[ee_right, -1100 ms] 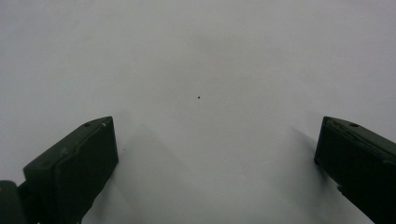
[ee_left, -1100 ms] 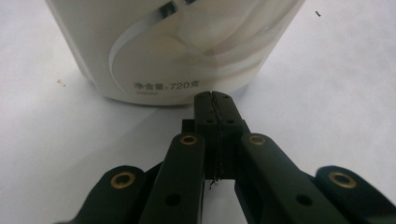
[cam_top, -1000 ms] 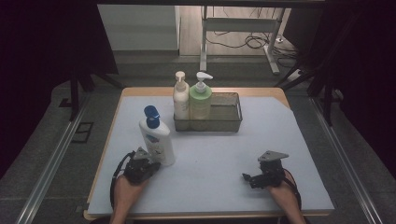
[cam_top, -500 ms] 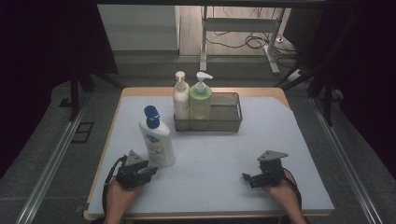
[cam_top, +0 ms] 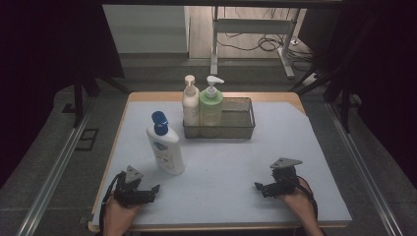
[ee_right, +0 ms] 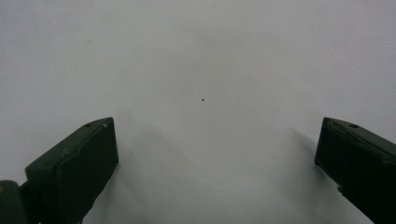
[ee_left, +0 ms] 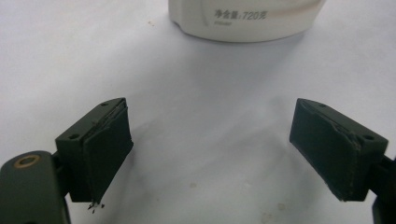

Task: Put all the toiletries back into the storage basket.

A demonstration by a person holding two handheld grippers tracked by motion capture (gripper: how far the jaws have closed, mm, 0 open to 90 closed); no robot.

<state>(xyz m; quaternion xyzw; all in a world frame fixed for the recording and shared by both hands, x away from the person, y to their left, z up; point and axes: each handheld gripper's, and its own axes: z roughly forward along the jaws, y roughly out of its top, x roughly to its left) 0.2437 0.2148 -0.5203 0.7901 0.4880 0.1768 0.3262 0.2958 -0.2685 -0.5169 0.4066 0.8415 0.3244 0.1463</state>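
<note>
Bottle: white bottle with blue cap, upright on the table, apart from the tray
Handling: probably heavy, smooth, top-heavy — grip low on body
Left gripper: jaws just opened, empty; has backed off the bottle
Right gripper: jaws apart, empty

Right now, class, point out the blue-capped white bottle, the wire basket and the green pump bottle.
blue-capped white bottle (cam_top: 166, 150): high view, on its label.
wire basket (cam_top: 236, 131): high view, on its front wall.
green pump bottle (cam_top: 211, 108): high view, on its body.
</note>
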